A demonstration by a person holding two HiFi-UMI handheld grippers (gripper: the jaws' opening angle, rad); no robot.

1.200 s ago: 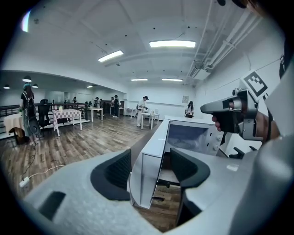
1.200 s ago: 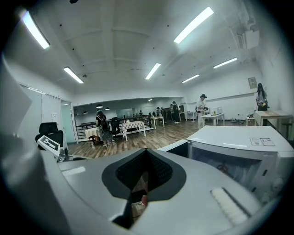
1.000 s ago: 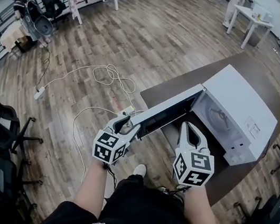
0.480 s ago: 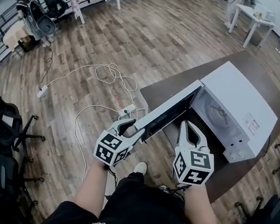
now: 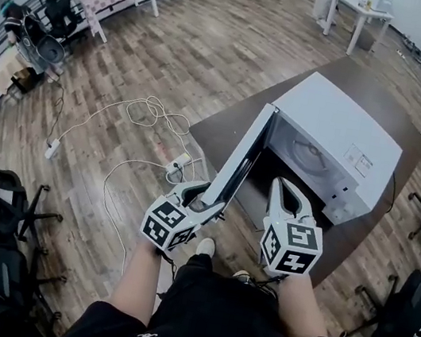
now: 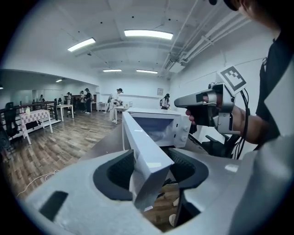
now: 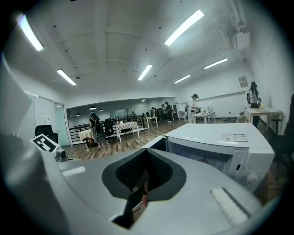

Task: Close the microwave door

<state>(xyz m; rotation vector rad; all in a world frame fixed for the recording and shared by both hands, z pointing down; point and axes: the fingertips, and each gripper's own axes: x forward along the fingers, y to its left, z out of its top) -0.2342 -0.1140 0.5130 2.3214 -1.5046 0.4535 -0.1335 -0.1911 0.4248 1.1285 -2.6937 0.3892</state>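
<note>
White microwave door (image 5: 238, 157), partly open

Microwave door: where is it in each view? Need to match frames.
Head view: microwave door at centre, edge-on, slanting upper right to lower left.
Left gripper view: microwave door in centre foreground, running away from the camera.
Right gripper view: only a sliver of the microwave door, hinge end, at centre.
Shared landmark: white microwave body, right of the door in all three.

Smooth white metal microwave (image 5: 337, 138), matt dark-brown tabletop (image 5: 378, 84), glossy wood-plank floor (image 5: 176, 45)
</note>
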